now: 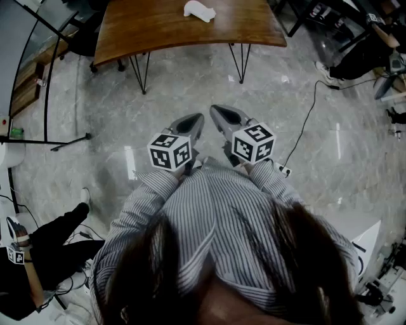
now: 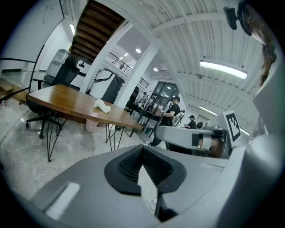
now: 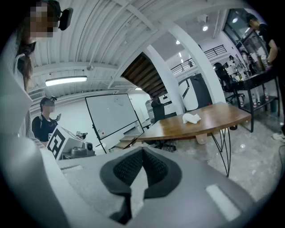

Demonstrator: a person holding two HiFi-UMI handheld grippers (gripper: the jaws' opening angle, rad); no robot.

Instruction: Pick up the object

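- Wooden table: seen at 12 o'clock in the head view, well apart from both grippers and carried on thin hairpin legs. Its top is bare except for the task's thing.
- Left gripper and right gripper: held side by side in front of the person's striped shirt and aimed toward 12 o'clock. In each gripper view the ribbed pads are pressed together with nothing between them.
- White object: a small, pale, irregular lump lying on the table top near its far edge, at 12 o'clock from the grippers. It is untouched.
- Progress: judged to be at the very start. The approach, the opening of the jaws, the grasp and the lift are all left to be done.
- Marble floor: an open stretch is shown between the person and the table, and no obstacle is seen on the straight path.
- Whiteboard: seen beyond the table at 10 o'clock in the right gripper view, clear of the route.
- Seated bystander: placed at 7 o'clock, behind the line of travel.
- Black stand: lying low at 9 o'clock, off the path.
- Black cable: trailed across the floor at 3 o'clock to a socket block just beside the right sleeve. It is judged the only trip risk nearby.
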